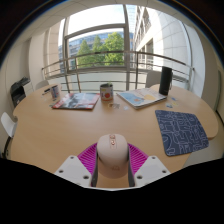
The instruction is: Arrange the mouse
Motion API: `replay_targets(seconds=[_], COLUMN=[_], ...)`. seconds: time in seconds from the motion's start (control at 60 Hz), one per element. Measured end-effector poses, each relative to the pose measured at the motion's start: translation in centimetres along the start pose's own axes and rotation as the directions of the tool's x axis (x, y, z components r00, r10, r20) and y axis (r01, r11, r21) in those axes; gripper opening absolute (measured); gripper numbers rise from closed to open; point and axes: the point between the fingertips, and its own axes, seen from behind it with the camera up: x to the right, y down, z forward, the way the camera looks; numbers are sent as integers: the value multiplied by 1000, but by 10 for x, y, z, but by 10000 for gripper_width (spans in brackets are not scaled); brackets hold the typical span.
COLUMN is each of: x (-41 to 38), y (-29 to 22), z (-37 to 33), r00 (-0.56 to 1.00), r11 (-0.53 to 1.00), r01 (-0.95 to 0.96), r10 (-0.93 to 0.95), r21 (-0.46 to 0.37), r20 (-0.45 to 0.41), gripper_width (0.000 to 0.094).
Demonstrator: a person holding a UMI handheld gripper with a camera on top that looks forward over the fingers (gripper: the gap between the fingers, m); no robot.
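A beige computer mouse (112,153) sits between my gripper's (112,166) two fingers, whose magenta pads (89,158) press against its sides. The mouse looks held just above the light wooden table (60,125). A dark blue patterned mouse pad (182,131) lies on the table ahead and to the right of the fingers.
At the table's far side lie a magazine (76,100), a patterned mug (106,93), a blue booklet (141,98) and a black speaker (166,81). A large window with a railing stands beyond. A chair (8,124) is at the left edge.
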Motion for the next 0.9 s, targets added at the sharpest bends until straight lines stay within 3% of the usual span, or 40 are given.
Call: replay_targets(seconds=[0.15,0.233,0.3,0.45,0.517,0.617,0.733,0.817,0.9], x=[44,101,163,281,316,334,334,333,334], y=[-110,-153,-170,-132,-84,-51,-19,-16,-21], z=[-27,-31,-28,12,40,60,77,75,60], r00=[1000,998,992,964,957,962,972,971,967], r11=[982,963,958,983,991,997,996,994,995], r01=[-17,-21,-31,-56,-74,-76,-84,-100,-94], r10=[15,35,64,98,102,79,75,89,84], r21=[189,270,284,174,111,22,-34,-37,-31], r20=[14,-45,-107,-246,-270,-261,-222,-222,-241], gripper_width=[418,417,417,418,418,426,504,593,842])
